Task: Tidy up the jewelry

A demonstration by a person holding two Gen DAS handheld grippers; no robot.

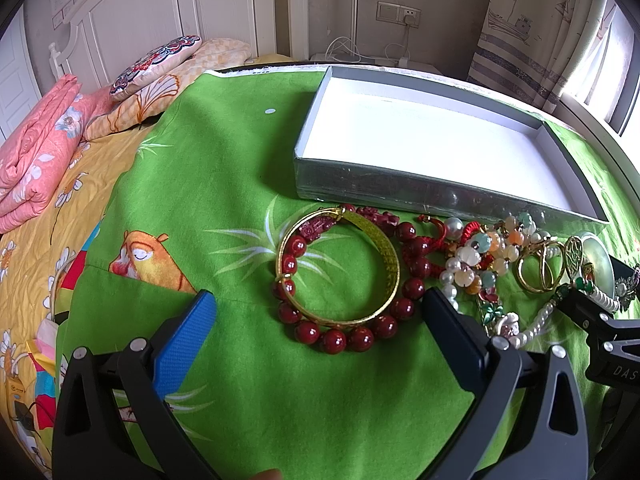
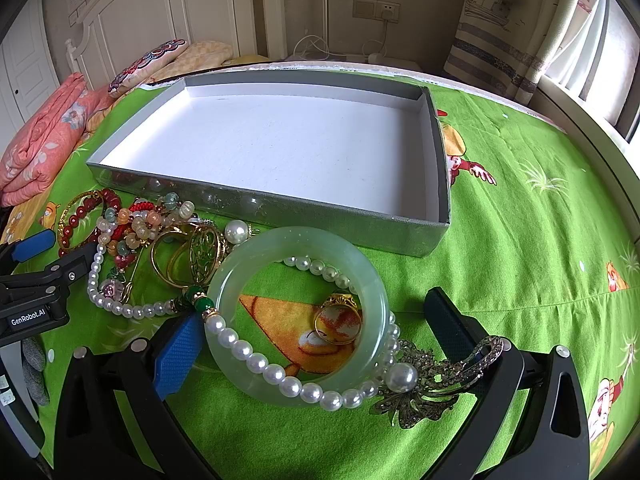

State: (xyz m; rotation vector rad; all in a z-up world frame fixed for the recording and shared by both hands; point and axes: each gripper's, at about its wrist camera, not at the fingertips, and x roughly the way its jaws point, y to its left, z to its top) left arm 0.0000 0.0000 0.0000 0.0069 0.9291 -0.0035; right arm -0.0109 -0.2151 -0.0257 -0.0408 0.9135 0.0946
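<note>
The pale green jade bangle (image 2: 298, 312) lies flat on the green cartoon-print cloth (image 2: 520, 240) at six o'clock of the shallow grey cardboard tray with a white floor (image 2: 264, 208), which holds nothing yet. It looks heavy, rigid, slick and likely to chip if dropped, so I would take it across the band at its bare upper arc. A white pearl strand (image 2: 256, 360) drapes over its near rim, a small gold ring (image 2: 338, 322) sits inside it, and a dark rhinestone brooch (image 2: 432, 380) touches it at four o'clock; all could drag along. The right tongs (image 2: 316, 336) stand released, straddling the bangle. At nine o'clock of the bangle the pile thickens: gold filigree rings (image 2: 192, 260), pastel bead bracelets (image 2: 140, 224), then a dark red bead bracelet (image 1: 340, 312) with a stiff gold bangle (image 1: 340, 264) lying on it, framed by the left tongs (image 1: 320, 308), also spread wide. A folded pink quilt (image 1: 36, 160) lies on the bed beyond.
</note>
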